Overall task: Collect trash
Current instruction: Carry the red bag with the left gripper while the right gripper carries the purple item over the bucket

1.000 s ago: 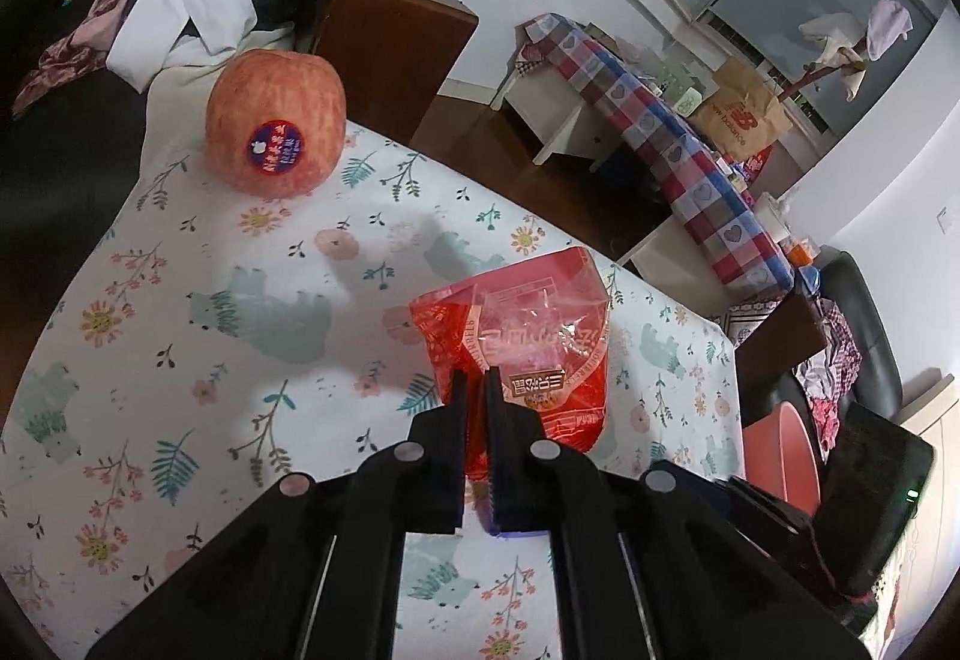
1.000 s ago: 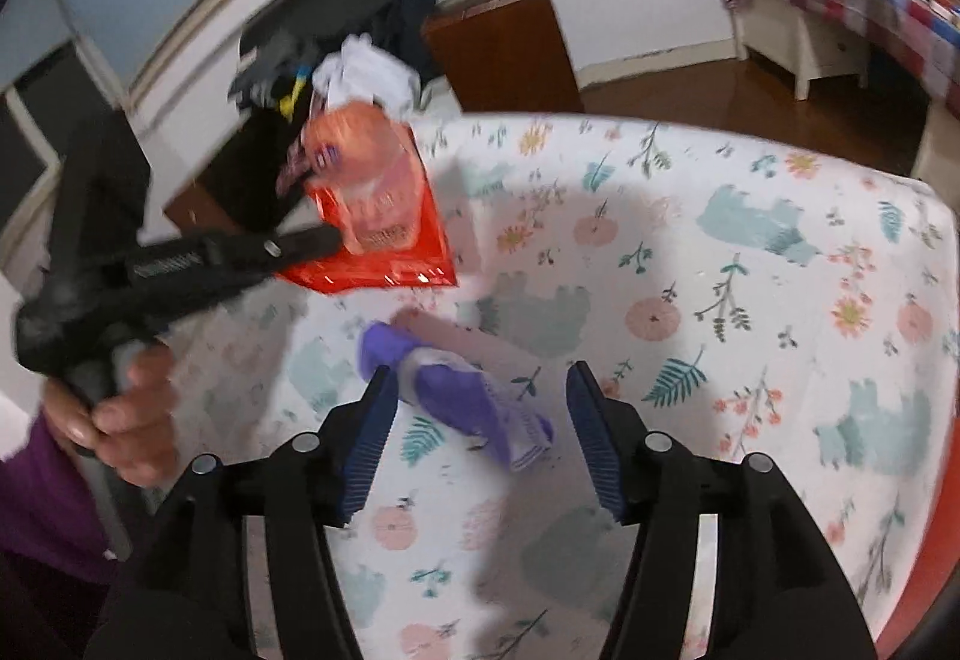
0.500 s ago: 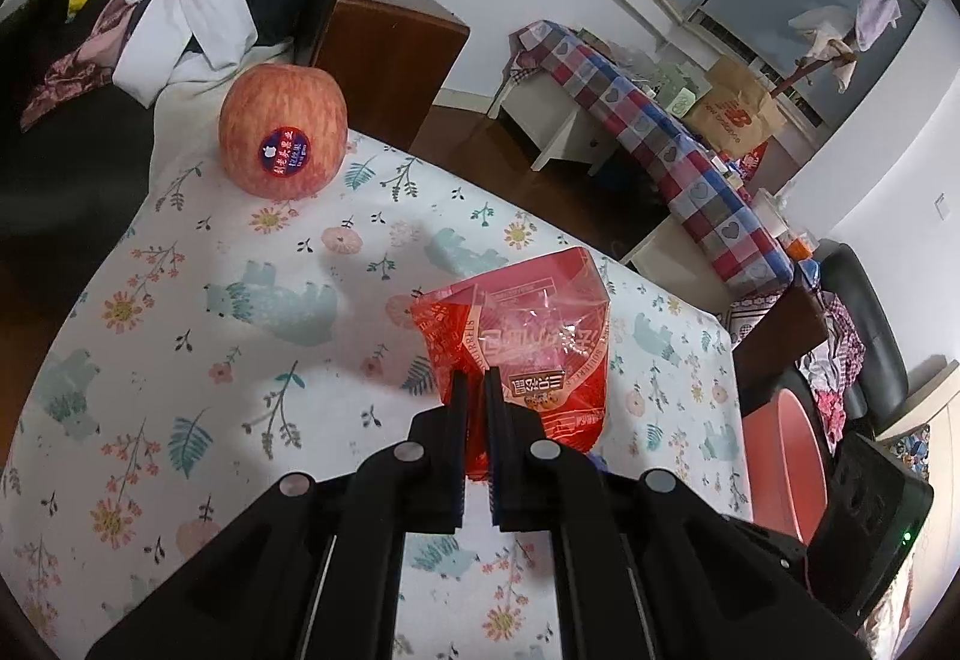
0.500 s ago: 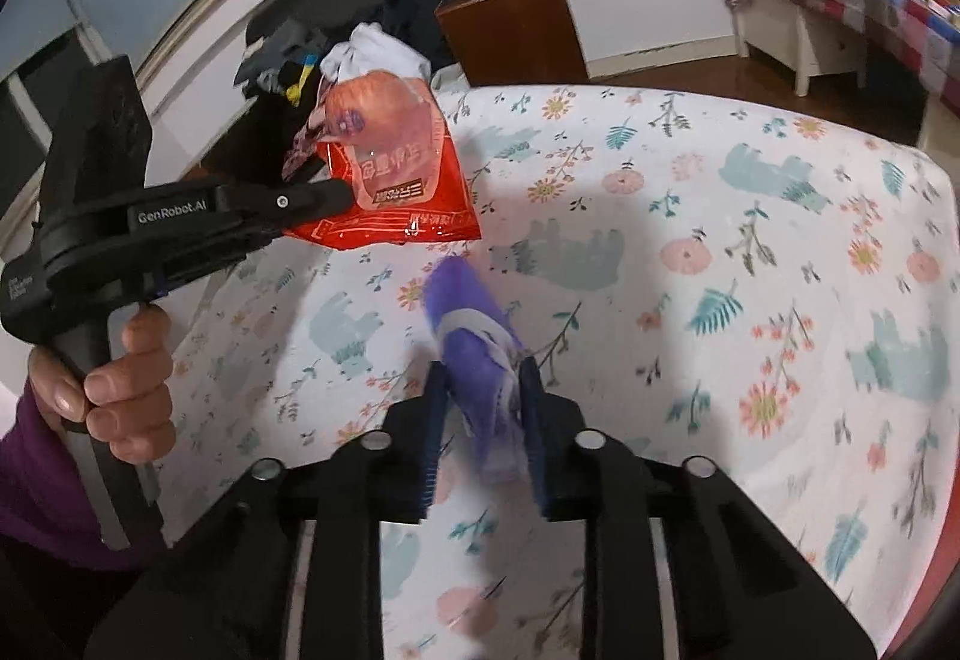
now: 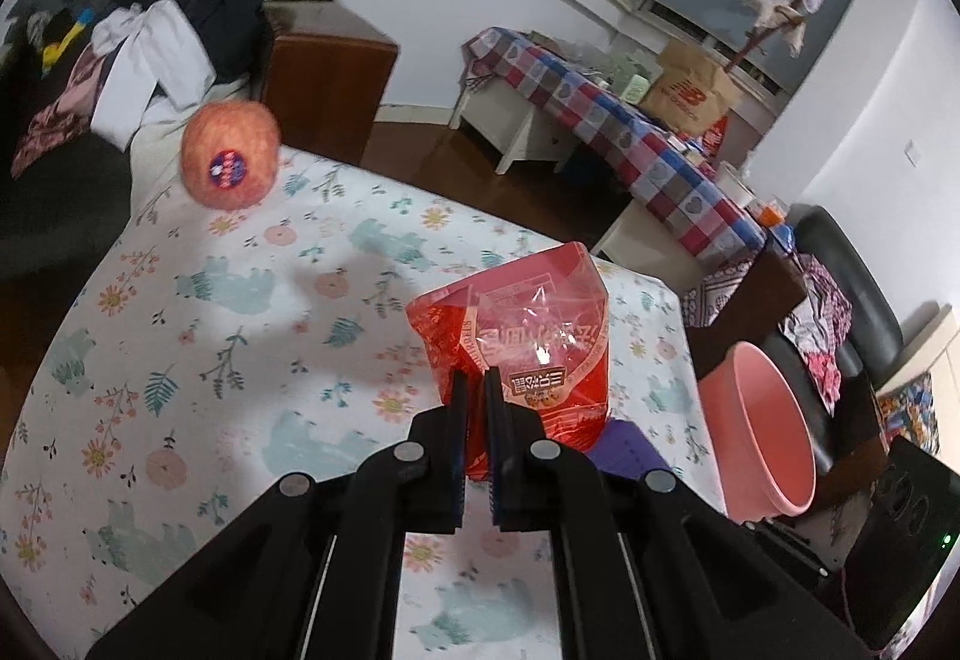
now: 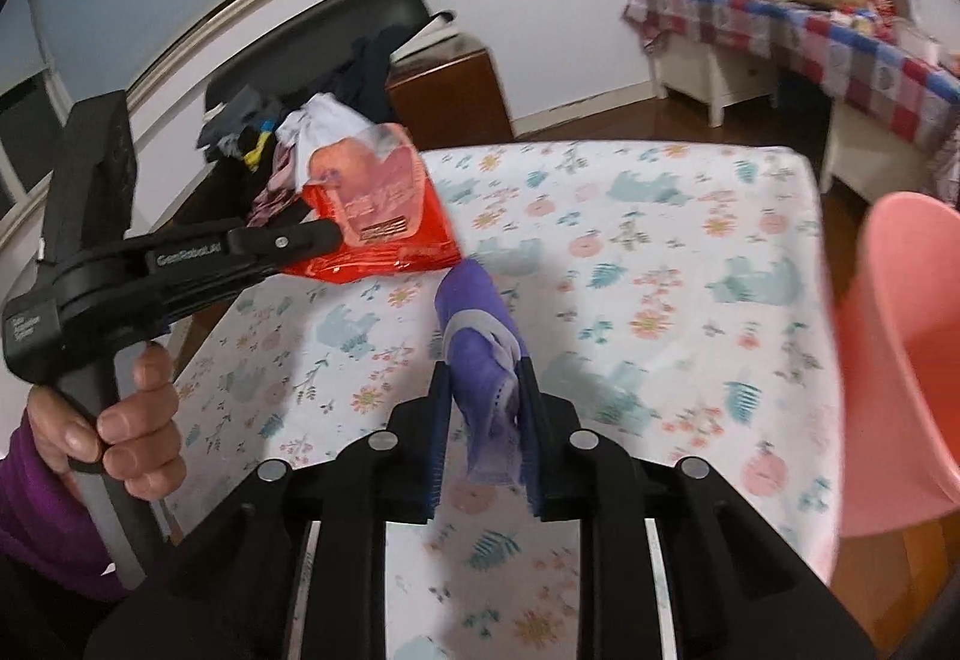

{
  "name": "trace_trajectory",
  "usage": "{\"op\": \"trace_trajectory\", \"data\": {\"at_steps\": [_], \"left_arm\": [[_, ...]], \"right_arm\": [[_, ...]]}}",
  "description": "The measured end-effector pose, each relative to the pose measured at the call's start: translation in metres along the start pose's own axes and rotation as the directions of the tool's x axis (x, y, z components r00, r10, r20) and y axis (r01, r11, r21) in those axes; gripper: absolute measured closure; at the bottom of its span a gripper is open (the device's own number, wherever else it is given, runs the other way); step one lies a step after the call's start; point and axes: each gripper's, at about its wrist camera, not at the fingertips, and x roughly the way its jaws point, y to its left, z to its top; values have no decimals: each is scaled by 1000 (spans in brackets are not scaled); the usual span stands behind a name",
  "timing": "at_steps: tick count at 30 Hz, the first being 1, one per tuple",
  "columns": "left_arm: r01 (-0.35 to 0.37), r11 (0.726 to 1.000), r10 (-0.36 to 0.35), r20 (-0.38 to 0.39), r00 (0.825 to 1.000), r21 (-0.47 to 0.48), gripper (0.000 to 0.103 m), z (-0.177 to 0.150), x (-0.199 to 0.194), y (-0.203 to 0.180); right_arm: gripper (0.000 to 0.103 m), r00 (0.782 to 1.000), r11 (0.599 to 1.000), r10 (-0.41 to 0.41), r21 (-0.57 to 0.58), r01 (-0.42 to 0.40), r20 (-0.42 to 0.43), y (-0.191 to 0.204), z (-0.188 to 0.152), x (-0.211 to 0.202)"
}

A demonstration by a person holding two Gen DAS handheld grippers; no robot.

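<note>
A lived-in home, a bedroom or living room. The desk wears a floral cloth with bears; at ten o'clock, clothes heaped on a dark chair. At one o'clock, a long table under a checked cloth, cluttered with a paper bag. Wooden floor, white walls, a wooden cabinet.

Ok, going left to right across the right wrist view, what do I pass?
Person's hand on the left gripper's handle → red snack wrapper in the left gripper → purple wrapper in the right gripper → pink bin.
</note>
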Motion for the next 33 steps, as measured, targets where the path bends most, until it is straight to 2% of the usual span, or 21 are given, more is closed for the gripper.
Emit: {"op": "trace_trajectory", "data": {"at_steps": [9,16,25,33], "left_arm": [[43,995,-43,-1,999,85,99,-9,-8,-49],[79,985,-77,-21,997,150,99,-15,-4,-92],[125,959,-117,-44,992,255,98,-21,10,-151],[156,934,-135,-88,987,321,98,-32,33,-195]], "right_arm": [[82,992,992,-90,92,81,93,-29,-11,-43],[82,969,976,-179,153,153,171,-54,-16,-71],[82,934,931,-297,276,237,200,-100,-25,-95],[82,902,881,-388,363,302,190,-135,-34,-106]]}}
